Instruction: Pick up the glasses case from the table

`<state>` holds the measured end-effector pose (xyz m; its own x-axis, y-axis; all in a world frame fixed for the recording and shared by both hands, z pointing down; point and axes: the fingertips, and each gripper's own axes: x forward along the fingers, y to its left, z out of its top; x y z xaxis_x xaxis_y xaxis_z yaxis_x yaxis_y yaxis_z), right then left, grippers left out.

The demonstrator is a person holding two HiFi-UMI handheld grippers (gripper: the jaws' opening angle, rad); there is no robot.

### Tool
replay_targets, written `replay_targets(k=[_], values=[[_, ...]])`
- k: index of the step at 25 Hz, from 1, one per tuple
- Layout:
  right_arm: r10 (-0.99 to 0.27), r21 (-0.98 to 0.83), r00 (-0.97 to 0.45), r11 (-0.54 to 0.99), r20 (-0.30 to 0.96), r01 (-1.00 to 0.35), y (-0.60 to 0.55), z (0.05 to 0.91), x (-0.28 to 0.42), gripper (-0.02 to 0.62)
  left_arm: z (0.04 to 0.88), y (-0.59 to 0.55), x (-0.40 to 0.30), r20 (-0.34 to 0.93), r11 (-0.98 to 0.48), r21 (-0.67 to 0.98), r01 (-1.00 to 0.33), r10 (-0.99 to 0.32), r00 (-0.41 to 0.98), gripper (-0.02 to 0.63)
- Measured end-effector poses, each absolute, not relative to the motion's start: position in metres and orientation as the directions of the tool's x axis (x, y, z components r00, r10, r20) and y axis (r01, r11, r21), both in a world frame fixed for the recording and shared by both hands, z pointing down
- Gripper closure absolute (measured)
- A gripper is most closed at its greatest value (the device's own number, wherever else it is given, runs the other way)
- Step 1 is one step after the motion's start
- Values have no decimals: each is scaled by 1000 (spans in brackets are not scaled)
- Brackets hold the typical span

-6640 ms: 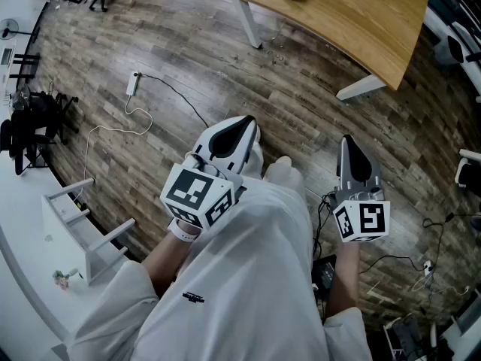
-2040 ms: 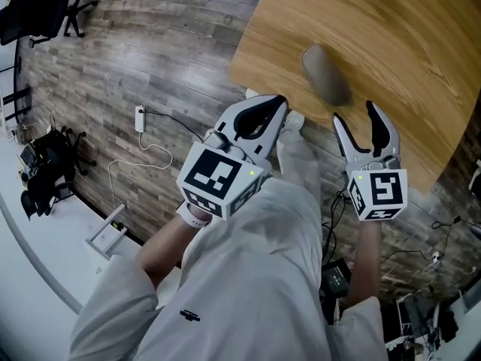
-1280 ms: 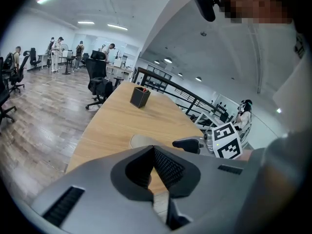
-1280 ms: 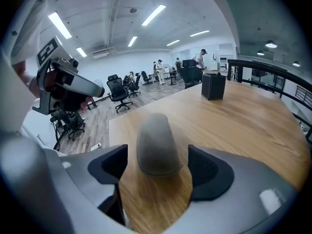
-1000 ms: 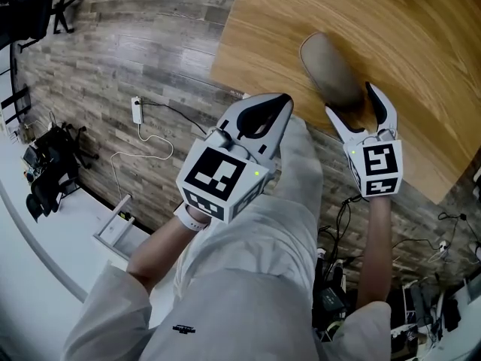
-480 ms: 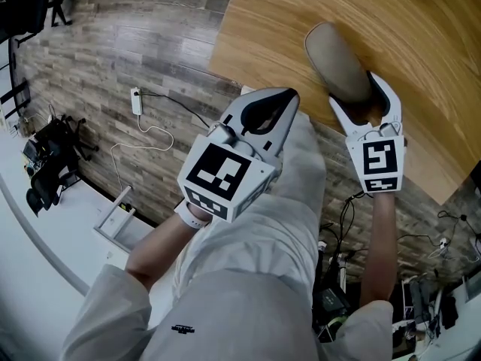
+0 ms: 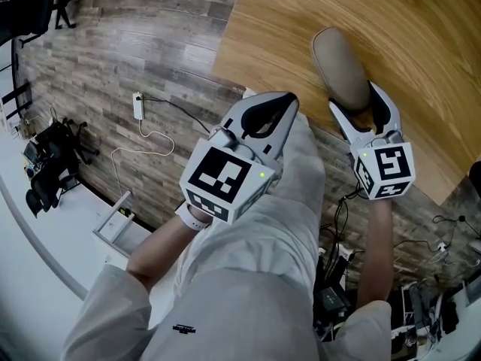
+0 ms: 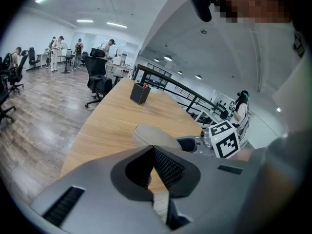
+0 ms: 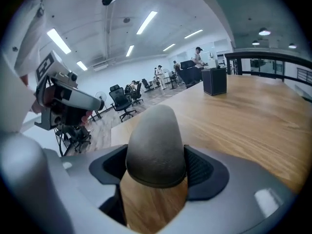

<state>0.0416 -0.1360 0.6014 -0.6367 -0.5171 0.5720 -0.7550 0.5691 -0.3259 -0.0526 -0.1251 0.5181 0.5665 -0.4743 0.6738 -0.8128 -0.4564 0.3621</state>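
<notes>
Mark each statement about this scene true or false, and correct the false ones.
1. The glasses case lies on the wooden table. True.
2. The right hand-held gripper is nowhere near the case. False: its jaws have just been closing, with the glasses case between them.
3. The left hand-held gripper has its jaws wide apart. False: they are together, holding nothing.
4. A dark box stands farther along the table. True.

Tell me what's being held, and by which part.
The right gripper, jaws just closing, pinches the glasses case by its near end, on the table; the left gripper holds nothing.
</notes>
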Motion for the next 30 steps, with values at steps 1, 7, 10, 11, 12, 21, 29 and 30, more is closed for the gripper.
replay_targets(k=[1, 7, 10, 11, 12, 21, 29, 30], values=[[-526, -340, -639, 558, 561, -757, -137, 596, 42, 232, 515, -125, -52, 671, -459, 362, -811, -476, 568, 598], [-558, -364, -644, 538, 523, -761, -141, 569, 47, 232, 504, -124, -46, 656, -470, 359, -806, -488, 576, 598], [-574, -381, -641, 517, 510, -766, -141, 559, 52, 231, 496, -125, -42, 643, -477, 356, -804, -499, 581, 598], [-580, -386, -639, 510, 506, -769, -140, 555, 54, 230, 492, -125, -41, 639, -479, 355, -803, -503, 582, 598], [-587, -387, -636, 505, 502, -772, -138, 550, 56, 230, 487, -124, -41, 634, -481, 354, -802, -507, 584, 598], [-640, -367, -610, 488, 467, -792, -133, 506, 69, 230, 455, -119, -44, 610, -490, 341, -802, -534, 585, 598], [-691, -354, -575, 456, 438, -817, -140, 478, 84, 230, 430, -124, -45, 595, -500, 328, -801, -549, 587, 598], [-696, -351, -572, 453, 434, -819, -140, 473, 86, 230, 427, -124, -45, 591, -500, 326, -802, -554, 586, 598]])
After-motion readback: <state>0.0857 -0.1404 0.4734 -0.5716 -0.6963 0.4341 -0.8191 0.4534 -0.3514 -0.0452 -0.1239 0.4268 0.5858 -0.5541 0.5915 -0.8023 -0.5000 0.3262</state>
